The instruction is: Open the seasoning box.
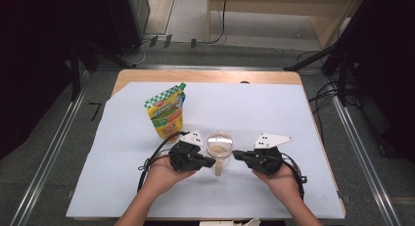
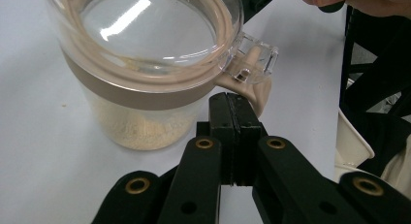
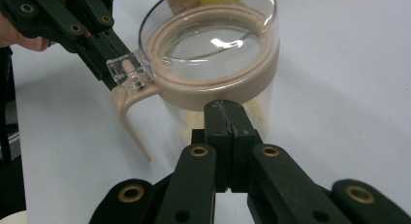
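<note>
A clear jar (image 1: 219, 146) with a beige collar, a flip lid and a beige handle stands on the white sheet (image 1: 254, 108), near the tabletop's front edge and about midway between its side edges. A little pale powder lies in its bottom. The left gripper (image 1: 211, 162) comes at it from one side and the right gripper (image 1: 236, 154) from the other, each with its jaws pressed together on nothing. The left tips sit just under the lid's clear tab by the handle; the right tips meet the collar. Shut jaws give a narrow, stiff point, so this looks like bracing the jar with one while the other pries the tab. A yellow and green pouch (image 1: 167, 112) stands toward the back left, probably the refill
</note>
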A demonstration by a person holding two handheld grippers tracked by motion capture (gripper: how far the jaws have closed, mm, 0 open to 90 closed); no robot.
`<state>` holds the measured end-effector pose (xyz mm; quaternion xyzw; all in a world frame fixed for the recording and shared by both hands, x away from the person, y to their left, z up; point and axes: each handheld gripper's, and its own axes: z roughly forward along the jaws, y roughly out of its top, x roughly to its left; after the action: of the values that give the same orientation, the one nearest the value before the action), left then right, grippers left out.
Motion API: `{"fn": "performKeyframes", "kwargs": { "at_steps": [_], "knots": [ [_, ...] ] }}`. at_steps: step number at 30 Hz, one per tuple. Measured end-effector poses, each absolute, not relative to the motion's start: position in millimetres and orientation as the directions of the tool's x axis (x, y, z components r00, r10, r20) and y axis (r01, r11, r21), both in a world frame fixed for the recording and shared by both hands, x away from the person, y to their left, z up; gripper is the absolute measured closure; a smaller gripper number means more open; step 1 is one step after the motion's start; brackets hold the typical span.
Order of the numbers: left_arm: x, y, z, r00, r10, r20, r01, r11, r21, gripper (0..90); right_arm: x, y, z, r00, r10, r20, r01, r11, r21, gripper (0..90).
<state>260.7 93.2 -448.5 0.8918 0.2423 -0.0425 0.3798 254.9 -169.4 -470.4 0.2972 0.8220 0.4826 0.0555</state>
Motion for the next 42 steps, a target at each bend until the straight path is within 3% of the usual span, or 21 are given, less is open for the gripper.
{"fn": "performKeyframes", "kwargs": {
  "at_steps": [28, 42],
  "knots": [
    [259, 54, -453, 0.898, 0.329, -0.293, 0.438, -0.593, 0.675, 89.0, 237, -192, -467, -0.761, 0.609, 0.222, 0.497, 0.329, 0.803, 90.0],
    [267, 88, -439, 0.882, 0.329, -0.337, 0.471, -0.59, 0.656, 82.3, 213, -193, -461, -0.771, 0.588, 0.243, 0.492, 0.31, 0.814, 90.0]
  ]
}}
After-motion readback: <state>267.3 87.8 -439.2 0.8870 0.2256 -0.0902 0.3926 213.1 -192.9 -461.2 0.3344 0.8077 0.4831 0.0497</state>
